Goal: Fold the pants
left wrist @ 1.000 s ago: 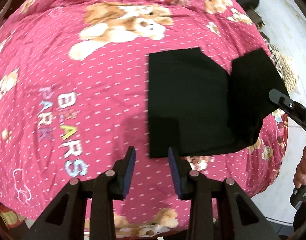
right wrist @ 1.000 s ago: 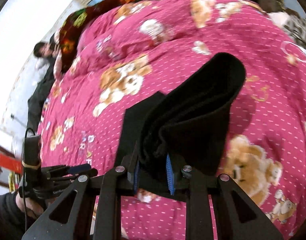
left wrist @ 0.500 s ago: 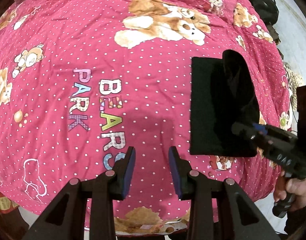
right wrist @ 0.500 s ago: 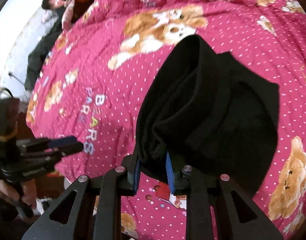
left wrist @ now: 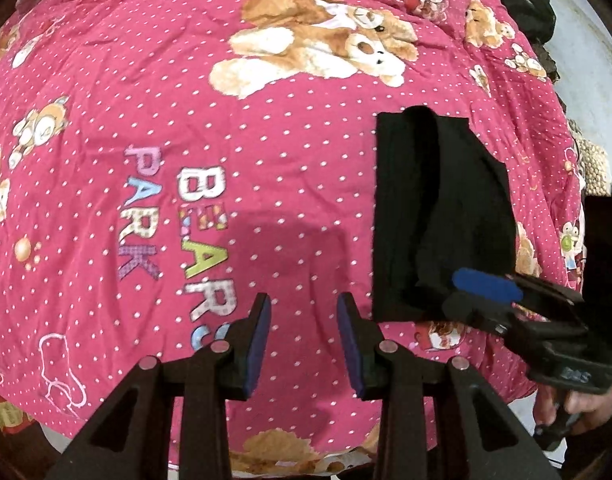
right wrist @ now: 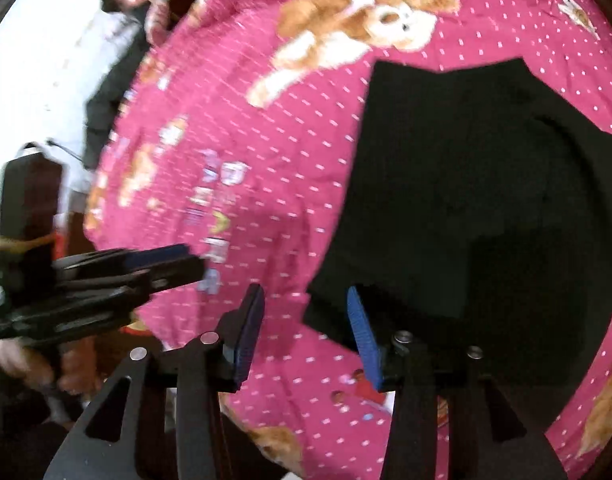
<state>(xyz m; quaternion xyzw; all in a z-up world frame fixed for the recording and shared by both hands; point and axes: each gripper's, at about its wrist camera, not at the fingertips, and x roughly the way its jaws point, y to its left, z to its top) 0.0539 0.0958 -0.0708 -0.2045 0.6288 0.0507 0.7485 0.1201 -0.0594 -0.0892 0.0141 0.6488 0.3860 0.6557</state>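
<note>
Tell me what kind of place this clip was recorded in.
Most likely a bedroom in a home. The black pants lie on a bed covered by a pink dotted quilt printed with teddy bears and "BEARS PARK". A pale floor shows beyond the bed's edge. Both handheld grippers are open.

Pants (left wrist: pixel 437 216) lie folded flat on the bed (left wrist: pixel 186 80), toward its right side in the left wrist view. Lettering print (left wrist: pixel 186 236) sits to their left, large bear print (left wrist: pixel 325 52) behind. Right gripper (left wrist: pixel 481 292) is at the pants' near right corner, left gripper (left wrist: pixel 304 344) near their left corner, apart from them.
</note>
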